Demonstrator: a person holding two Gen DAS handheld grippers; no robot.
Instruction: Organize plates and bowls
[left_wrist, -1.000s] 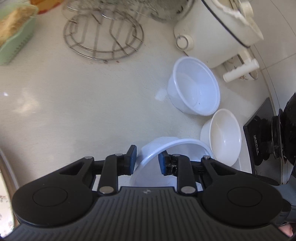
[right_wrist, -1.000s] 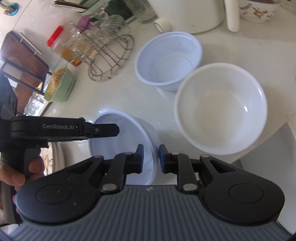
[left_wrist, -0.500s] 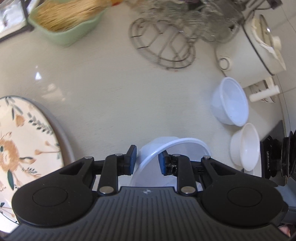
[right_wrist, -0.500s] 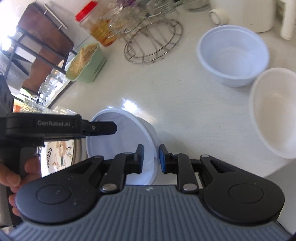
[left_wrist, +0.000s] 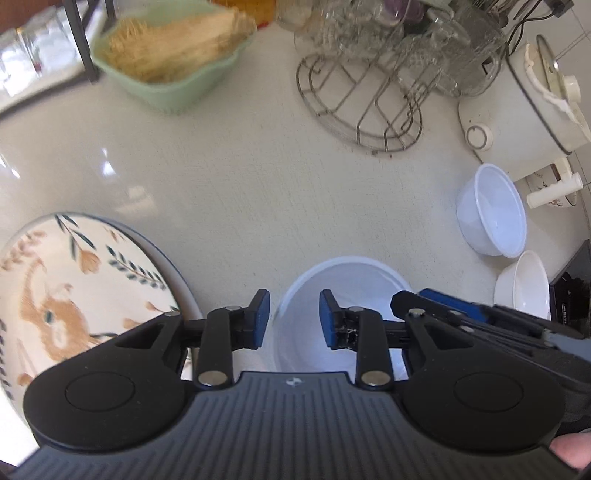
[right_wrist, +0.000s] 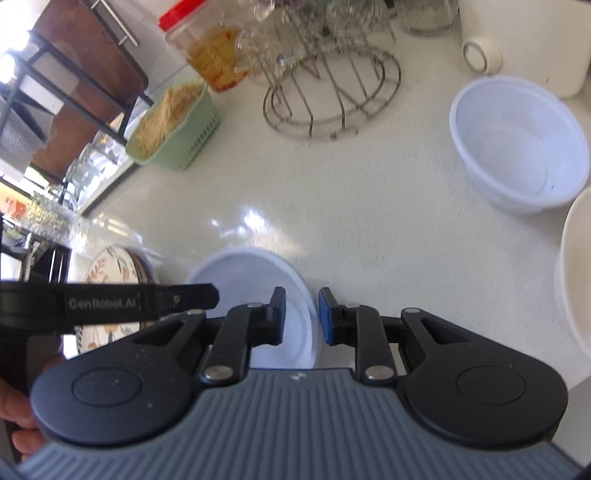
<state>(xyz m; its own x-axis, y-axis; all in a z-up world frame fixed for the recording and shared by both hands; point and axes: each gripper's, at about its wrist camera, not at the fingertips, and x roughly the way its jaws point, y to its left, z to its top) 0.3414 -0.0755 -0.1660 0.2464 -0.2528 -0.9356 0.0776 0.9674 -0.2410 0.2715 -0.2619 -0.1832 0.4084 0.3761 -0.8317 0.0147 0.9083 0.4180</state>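
A white plastic bowl (left_wrist: 347, 291) (right_wrist: 251, 280) rests upright on the pale counter beside a floral plate (left_wrist: 74, 280) (right_wrist: 114, 273). My left gripper (left_wrist: 292, 317) straddles the bowl's left rim and its jaws are opening, with the pads off the rim. My right gripper (right_wrist: 302, 314) straddles the opposite rim, its jaws likewise opening, a gap showing at both pads. The right gripper's fingers (left_wrist: 443, 306) show in the left wrist view. A second white bowl (left_wrist: 491, 210) (right_wrist: 517, 158) and a cream bowl (left_wrist: 524, 284) (right_wrist: 576, 273) stand further right.
A green basket of dry noodles (left_wrist: 173, 66) (right_wrist: 173, 129) and a wire rack with glasses (left_wrist: 362, 103) (right_wrist: 332, 92) stand at the back. A white rice cooker (left_wrist: 524, 96) is at the back right, a black stove (left_wrist: 569, 291) at the right edge, and a red-lidded jar (right_wrist: 207, 59) behind.
Both grippers carried the bowl leftward across the counter, away from the other bowls and up beside the floral plate. Both pairs of jaws have since widened off its rim.
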